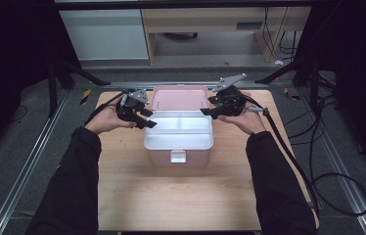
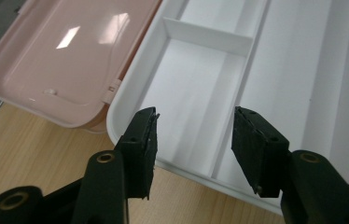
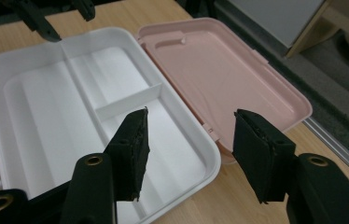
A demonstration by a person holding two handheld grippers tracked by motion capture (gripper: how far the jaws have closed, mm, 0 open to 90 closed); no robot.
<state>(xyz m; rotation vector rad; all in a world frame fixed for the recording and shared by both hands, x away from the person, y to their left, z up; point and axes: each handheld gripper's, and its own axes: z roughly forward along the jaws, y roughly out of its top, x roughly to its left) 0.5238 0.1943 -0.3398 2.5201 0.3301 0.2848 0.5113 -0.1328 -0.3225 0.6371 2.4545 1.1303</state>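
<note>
Light wooden table (image 1: 137, 196), pink box (image 1: 178, 155) with open lid standing at its middle

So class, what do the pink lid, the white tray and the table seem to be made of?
Pink lid: likely moulded plastic, glossy; it mirrors the lamps as bright patches.
White tray: likely plastic too, smooth with a soft sheen; thin moulded dividers and rounded corners.
Table: pale wood or a wood-look laminate, matt; faint grain lines show, but the look cannot settle which.

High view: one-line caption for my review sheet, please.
Open pink box with white tray, flanked by left gripper and right gripper, jaws open.
</note>
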